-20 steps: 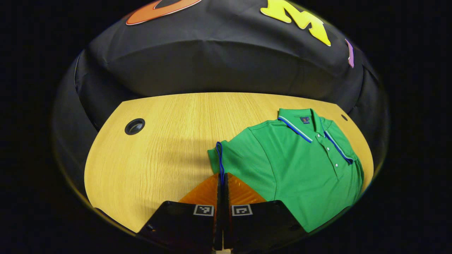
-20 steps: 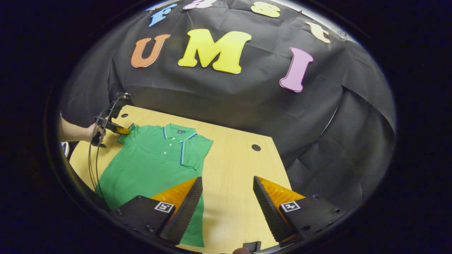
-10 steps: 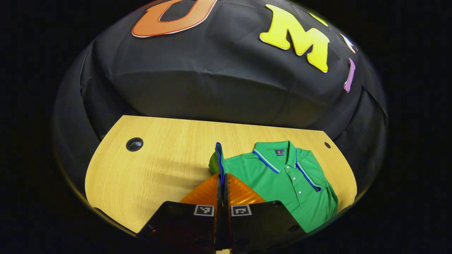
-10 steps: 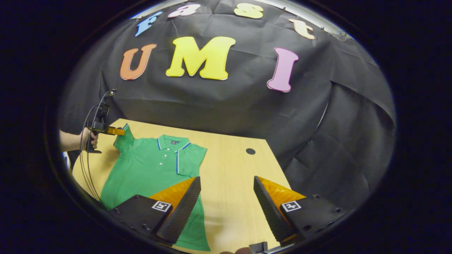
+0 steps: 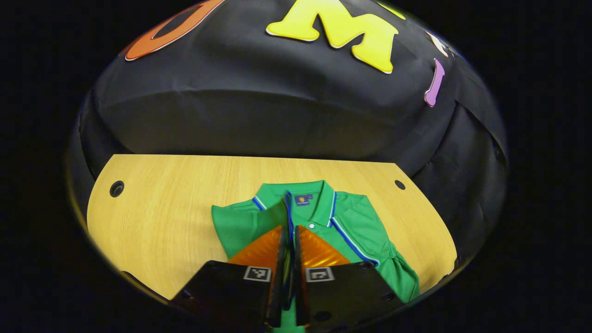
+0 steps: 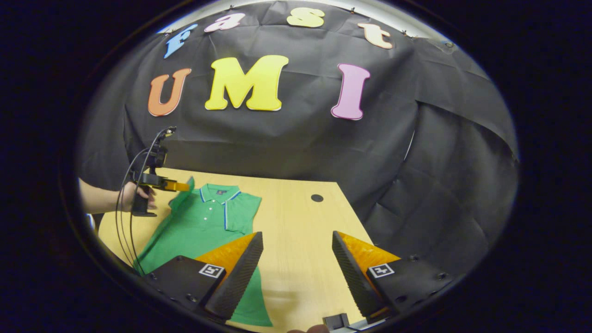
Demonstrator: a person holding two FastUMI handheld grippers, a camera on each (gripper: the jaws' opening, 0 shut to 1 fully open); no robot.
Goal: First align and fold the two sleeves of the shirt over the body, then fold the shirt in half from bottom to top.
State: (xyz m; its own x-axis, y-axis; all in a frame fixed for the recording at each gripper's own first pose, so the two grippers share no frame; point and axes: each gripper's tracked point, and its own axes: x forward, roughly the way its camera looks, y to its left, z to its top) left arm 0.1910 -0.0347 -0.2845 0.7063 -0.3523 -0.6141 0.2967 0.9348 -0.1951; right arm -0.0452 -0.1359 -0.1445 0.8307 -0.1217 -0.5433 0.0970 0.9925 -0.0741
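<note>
The green polo shirt [image 5: 365, 226] lies front up on the wooden table [image 5: 157, 217], collar toward the booth wall and buttons showing down the placket. In the left gripper view, its blue-trimmed sleeve [image 5: 287, 210] stands up between the fingers of the left tongs [image 5: 287, 240], which are pressed together on the cloth with only the fabric's thickness between them; the lifted sleeve hangs over the shirt's chest, just in front of the collar [image 5: 300, 194]. The other sleeve [image 5: 365, 217] lies folded flat over the body, to the right of these tongs.

In the right gripper view, the left tongs [image 6: 178, 186] show farther off at the left, gripped by a hand [image 6: 132, 196] with cables looping down from them, the sleeve raised off the table at their tip. The shirt [image 6: 199, 222] stretches from there toward the right tongs [image 6: 293, 263], its hem passing under their left finger [image 6: 238, 273]. The right tongs stand wide open, holding nothing, above bare table just right of the shirt. A round cable hole [image 6: 317, 198] lies ahead of them.
</note>
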